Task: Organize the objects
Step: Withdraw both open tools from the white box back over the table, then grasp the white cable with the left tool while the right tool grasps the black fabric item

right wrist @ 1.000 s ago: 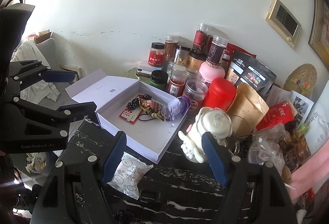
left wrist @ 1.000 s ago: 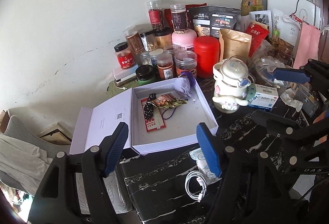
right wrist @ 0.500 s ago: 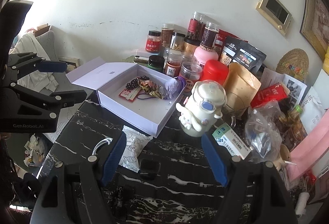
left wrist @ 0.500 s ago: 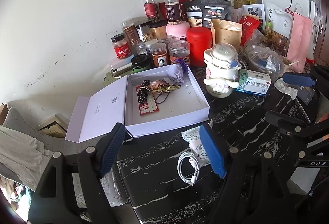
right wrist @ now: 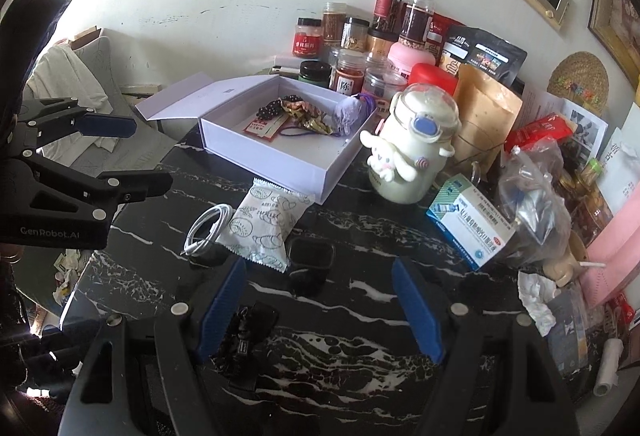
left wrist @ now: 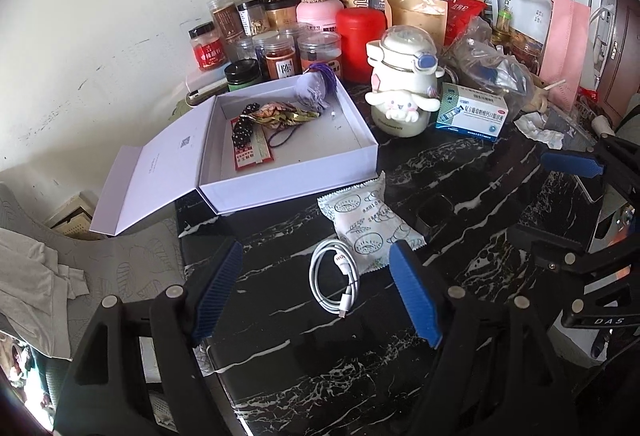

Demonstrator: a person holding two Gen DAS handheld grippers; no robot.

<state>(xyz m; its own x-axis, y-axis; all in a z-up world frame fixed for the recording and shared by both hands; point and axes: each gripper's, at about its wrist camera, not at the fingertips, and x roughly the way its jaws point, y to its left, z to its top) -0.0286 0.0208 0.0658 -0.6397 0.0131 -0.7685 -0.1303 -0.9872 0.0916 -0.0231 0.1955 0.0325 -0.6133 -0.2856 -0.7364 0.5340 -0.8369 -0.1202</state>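
Note:
An open white box [left wrist: 352,119] [right wrist: 256,151] on the black marble table holds a purple pouch [left wrist: 314,89], hair ties and a red card. In front of it lie a white snack packet [left wrist: 368,224] [right wrist: 266,222], a coiled white cable [left wrist: 334,280] [right wrist: 206,230] and a small black case [right wrist: 310,258]. My left gripper [left wrist: 316,294] is open and empty, just above the cable. My right gripper [right wrist: 318,306] is open and empty, near the black case. A black clip-like object [right wrist: 250,332] lies by its left finger.
Jars [left wrist: 280,55], a red canister [left wrist: 360,43], snack bags [left wrist: 416,15], a white character bottle [left wrist: 402,95] and a blue-white medicine box [left wrist: 472,113] crowd the table's back and right. A chair with cloth [left wrist: 36,276] stands left of the table.
Both grippers have pulled back from the box toward the table's front. The cable, snack packet and black case have come into view. Both grippers stay open.

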